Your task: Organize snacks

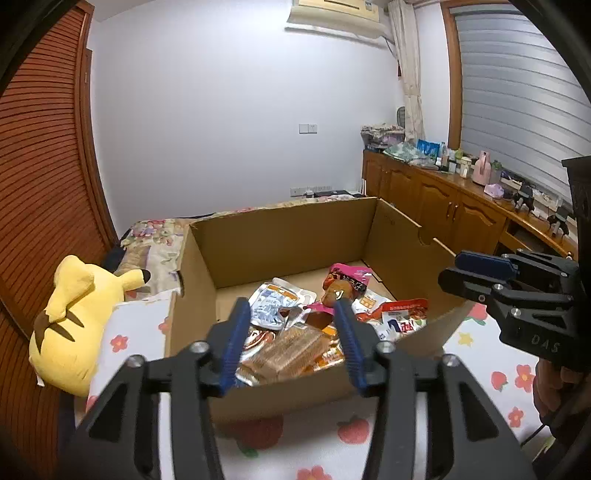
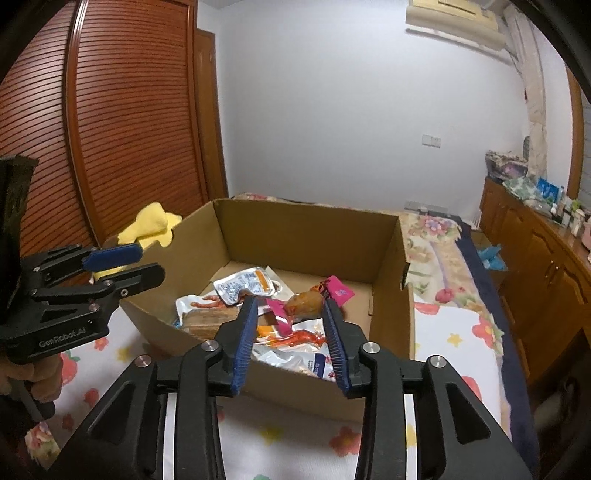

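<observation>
Right now both claws hang just in front of a big cardboard box [image 1: 280, 236] that sits on a bed with a flower sheet [image 1: 325, 446].

The left gripper [image 1: 291, 306] has its blue fingers [image 1: 236, 332] apart, and nothing is between them. The right gripper [image 2: 290, 306] has its fingers apart too, and they hold nothing.

Each claw also shows up in the other one's camera. On the side of the left one you can read "GenRobot.AI" in pale letters. On the side of the right one there are pale letters that look like "DAS", but they are hard to read.

The snacks [image 2: 269, 314] lie in a pile on the floor of the box, at the near end. There is a silver pack with an orange label [image 2: 245, 282], a pink wrapper [image 2: 338, 290] with something brown in it, a see-through pack of brown biscuits [image 1: 291, 350], and a red and white bag [image 1: 404, 317]. The packs have writing on them, but it is too small and blurry to read.

A yellow plush toy [image 1: 74, 317] lies on the bed just left of the box. A wooden cabinet [image 1: 443, 206] with lots of little things on top stands along the right wall. An air conditioner [image 1: 336, 16] hangs high on the white wall.
</observation>
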Tool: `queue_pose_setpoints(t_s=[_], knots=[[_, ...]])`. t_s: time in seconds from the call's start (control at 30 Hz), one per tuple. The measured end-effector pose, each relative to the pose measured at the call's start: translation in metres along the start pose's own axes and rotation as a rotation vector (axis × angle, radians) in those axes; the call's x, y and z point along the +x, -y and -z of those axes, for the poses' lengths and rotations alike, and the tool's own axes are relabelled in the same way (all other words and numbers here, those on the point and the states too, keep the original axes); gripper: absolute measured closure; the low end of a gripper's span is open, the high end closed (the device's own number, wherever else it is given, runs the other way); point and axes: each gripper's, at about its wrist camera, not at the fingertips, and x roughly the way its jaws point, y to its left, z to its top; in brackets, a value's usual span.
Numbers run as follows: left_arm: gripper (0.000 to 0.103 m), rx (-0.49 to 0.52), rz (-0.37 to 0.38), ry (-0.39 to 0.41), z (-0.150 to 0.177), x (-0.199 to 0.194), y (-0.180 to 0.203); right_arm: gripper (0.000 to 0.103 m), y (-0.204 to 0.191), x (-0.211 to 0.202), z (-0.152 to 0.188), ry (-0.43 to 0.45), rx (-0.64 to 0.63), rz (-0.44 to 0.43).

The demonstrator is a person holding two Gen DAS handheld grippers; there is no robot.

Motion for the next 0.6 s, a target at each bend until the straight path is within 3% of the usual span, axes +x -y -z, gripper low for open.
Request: queue_pose_setpoints(t_s=[0.13, 0.2, 0.27, 0.33, 0.53, 0.6], knots=[[0.052, 0.000, -0.011, 0.020, 0.006, -0.020, 0.000, 0.061, -0.006, -0.016, 0.001, 0.026, 0.000, 0.014], [0.044, -0.006, -0.013, 0.031, 0.009, -0.030, 0.000, 0.059, -0.009, -0.026, 0.001, 0.039, -0.005, 0.021], [0.024, -0.017, -0.012, 0.052, 0.011, -0.042, 0.000, 0.057, -0.012, -0.034, 0.000, 0.051, -0.008, 0.026], [0.018, -0.021, -0.019, 0.083, 0.012, -0.055, 0.000, 0.055, -0.015, -0.042, 0.000, 0.064, -0.011, 0.030], [0.007, -0.022, -0.059, 0.133, 0.013, -0.086, 0.003, 0.040, -0.024, -0.066, 0.000, 0.115, -0.015, 0.060], [0.006, -0.029, -0.070, 0.155, 0.012, -0.096, 0.004, 0.030, -0.028, -0.075, 0.000, 0.136, -0.016, 0.076]])
